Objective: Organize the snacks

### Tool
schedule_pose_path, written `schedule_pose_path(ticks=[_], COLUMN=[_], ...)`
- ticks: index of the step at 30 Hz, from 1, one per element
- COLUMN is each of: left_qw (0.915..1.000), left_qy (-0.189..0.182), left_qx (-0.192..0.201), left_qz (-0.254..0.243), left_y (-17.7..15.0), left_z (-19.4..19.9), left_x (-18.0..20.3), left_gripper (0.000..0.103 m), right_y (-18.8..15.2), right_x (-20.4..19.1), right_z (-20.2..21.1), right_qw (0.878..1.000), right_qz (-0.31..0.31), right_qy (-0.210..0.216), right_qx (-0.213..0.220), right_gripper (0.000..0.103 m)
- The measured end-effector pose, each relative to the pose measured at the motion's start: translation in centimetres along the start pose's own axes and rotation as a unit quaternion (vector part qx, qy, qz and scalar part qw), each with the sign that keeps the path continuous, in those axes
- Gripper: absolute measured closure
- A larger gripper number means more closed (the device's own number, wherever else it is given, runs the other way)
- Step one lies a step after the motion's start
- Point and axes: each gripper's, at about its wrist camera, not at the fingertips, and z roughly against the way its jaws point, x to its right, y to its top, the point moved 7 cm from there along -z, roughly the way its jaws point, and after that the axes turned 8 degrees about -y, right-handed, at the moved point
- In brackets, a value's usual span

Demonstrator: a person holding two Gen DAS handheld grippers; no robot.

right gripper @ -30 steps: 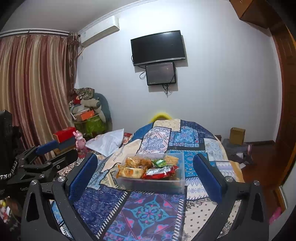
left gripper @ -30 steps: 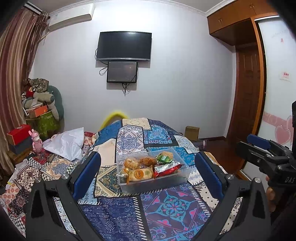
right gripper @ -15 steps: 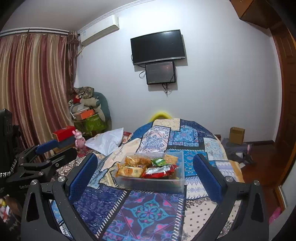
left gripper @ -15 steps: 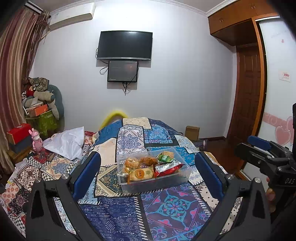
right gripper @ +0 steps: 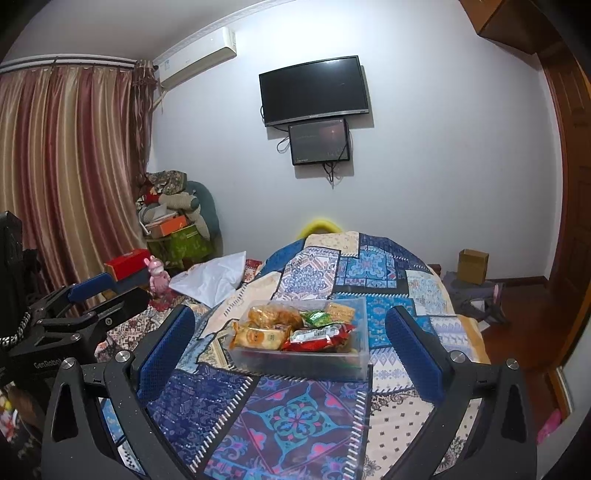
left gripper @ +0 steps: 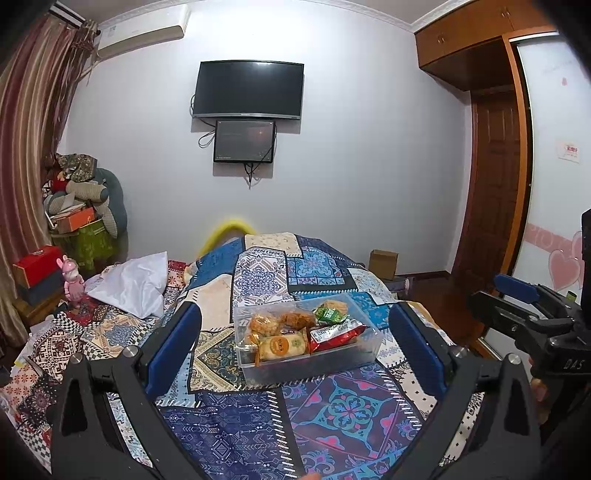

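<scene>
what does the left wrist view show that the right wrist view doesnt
Only the left wrist view shows the wardrobe door with pink hearts, the wooden cabinet above the door, and the right gripper from the side.

Only the right wrist view shows the curtain spread wide, a pink item on the floor, and the left gripper from the side.

Both show the clear snack box on the patchwork quilt, the wall TV, the pink toy, the cardboard box, and each camera's own fingers open.
</scene>
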Motion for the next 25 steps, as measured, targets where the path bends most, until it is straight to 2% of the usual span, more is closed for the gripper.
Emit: schedule_pose_path(ticks=[25], left_qw=[0.9998], left_qy=[-0.017], left_qx=[-0.014], left_qz=[-0.002], left_y=[-0.56], left_z=[-0.56], left_x=[0.54], left_gripper=[0.000], right_y=[-0.26], right_x=[-0.22], right_z=[-0.40], right_qw=[1.000], right_qz=[-0.003], right_qy=[0.002], right_qx=[-0.006], right_gripper=[0.000])
